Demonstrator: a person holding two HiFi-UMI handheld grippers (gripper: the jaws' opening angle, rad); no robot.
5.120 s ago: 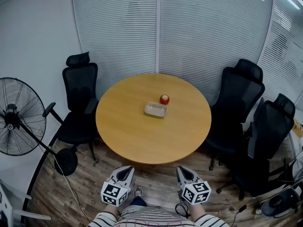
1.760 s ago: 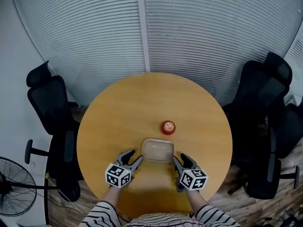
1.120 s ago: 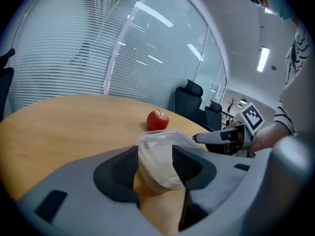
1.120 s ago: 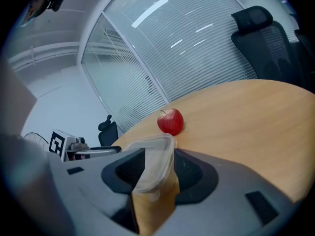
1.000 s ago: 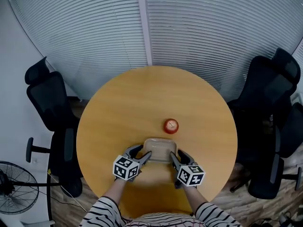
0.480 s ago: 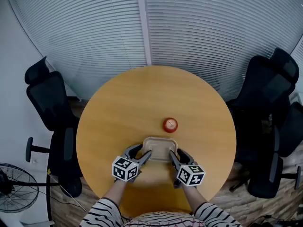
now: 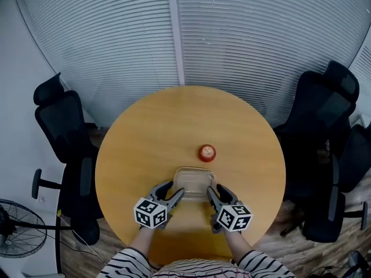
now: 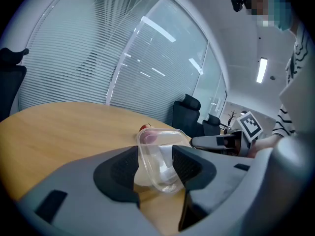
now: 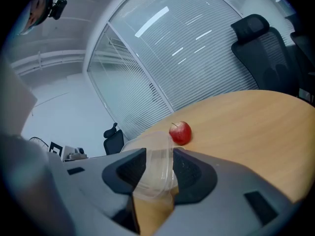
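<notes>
Clear, colourless container point(image 7: 195, 182) between the grey left claw point(image 7: 175, 194) and the grey right claw point(image 7: 210, 191). Both claws have black pads point(image 8: 118, 168) and black-and-white square-marker cubes point(image 7: 150, 213). Just beyond the claws: red apple point(image 7: 206, 152). Beneath them: plain honey-brown desk point(image 7: 156, 132). To either side: black chairs point(image 7: 64, 138). Far ahead: pale grey slatted blinds point(image 7: 116, 39). Behind: black-and-white striped sleeves point(image 7: 124, 265).

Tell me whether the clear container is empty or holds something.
Empty: in the head view only the table shows through the clear container; the apple sits apart on the table, beyond it.
</notes>
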